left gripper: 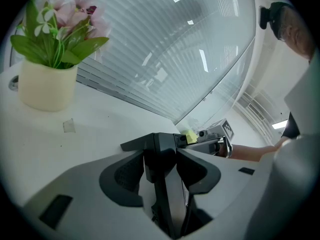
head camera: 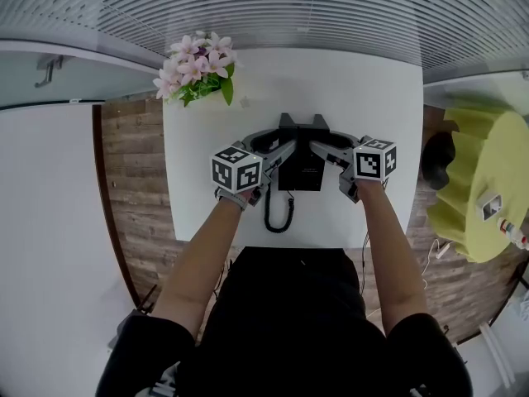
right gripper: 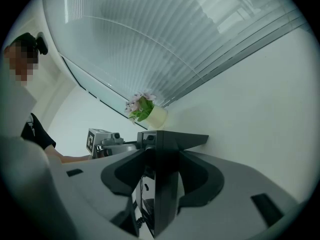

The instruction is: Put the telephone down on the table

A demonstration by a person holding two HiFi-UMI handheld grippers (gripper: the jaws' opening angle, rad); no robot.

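A black telephone (head camera: 302,172) sits between my two grippers over the middle of the white table (head camera: 355,81). Its coiled cord (head camera: 278,213) trails toward the table's front edge. My left gripper (head camera: 285,149) holds the phone's left side, and in the left gripper view its pads (left gripper: 131,176) close against the black edge (left gripper: 165,154). My right gripper (head camera: 318,147) clamps the right side, with the black slab (right gripper: 162,174) filling the gap between its jaws. Whether the phone's base touches the tabletop cannot be told.
A cream pot of pink flowers (head camera: 198,73) stands at the table's far left corner. Slatted blinds run behind the table. To the right are a yellow-green covered piece of furniture (head camera: 479,188) and a dark object (head camera: 438,160) on the wooden floor.
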